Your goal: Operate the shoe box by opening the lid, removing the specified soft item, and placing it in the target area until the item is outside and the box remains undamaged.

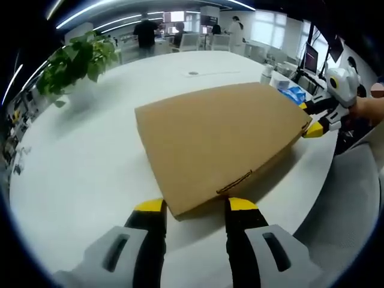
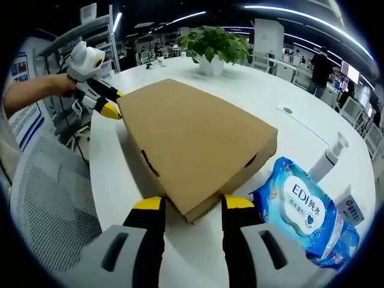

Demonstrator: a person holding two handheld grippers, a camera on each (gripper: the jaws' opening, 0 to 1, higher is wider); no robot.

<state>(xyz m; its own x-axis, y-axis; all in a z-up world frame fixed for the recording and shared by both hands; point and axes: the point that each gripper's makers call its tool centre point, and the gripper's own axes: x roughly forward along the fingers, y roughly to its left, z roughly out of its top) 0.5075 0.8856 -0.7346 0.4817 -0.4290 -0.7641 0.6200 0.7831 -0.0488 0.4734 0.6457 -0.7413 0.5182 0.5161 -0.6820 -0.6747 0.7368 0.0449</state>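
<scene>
Cardboard shoe box (image 1: 219, 144), brown, lid closed, lying flat on the white round table (image 1: 78, 162); in the right gripper view the same box (image 2: 192, 141) sits with one corner towards you. Nothing of its contents can be seen.

Left gripper (image 1: 195, 205): your jaws stand apart, yellow tips either side of the box's near corner, at the lid edge; whether they touch the cardboard cannot be told. In the right gripper view this gripper (image 2: 111, 103) sits at the far left corner of the box, held by your hand (image 2: 63, 84).

Right gripper (image 2: 193, 203): jaws likewise apart, straddling the near corner of the box, gripping nothing. In the left gripper view it (image 1: 311, 118) shows at the box's far right corner, jaws spread above and below the box's edge.

Pack of wet wipes (image 2: 303, 210), blue and white, just beside the box on your right. Pump bottle (image 2: 330, 157) behind the wipes. Potted plant (image 2: 215, 48) on the table beyond the box. Mesh chair (image 2: 51, 204) at the table's edge.
</scene>
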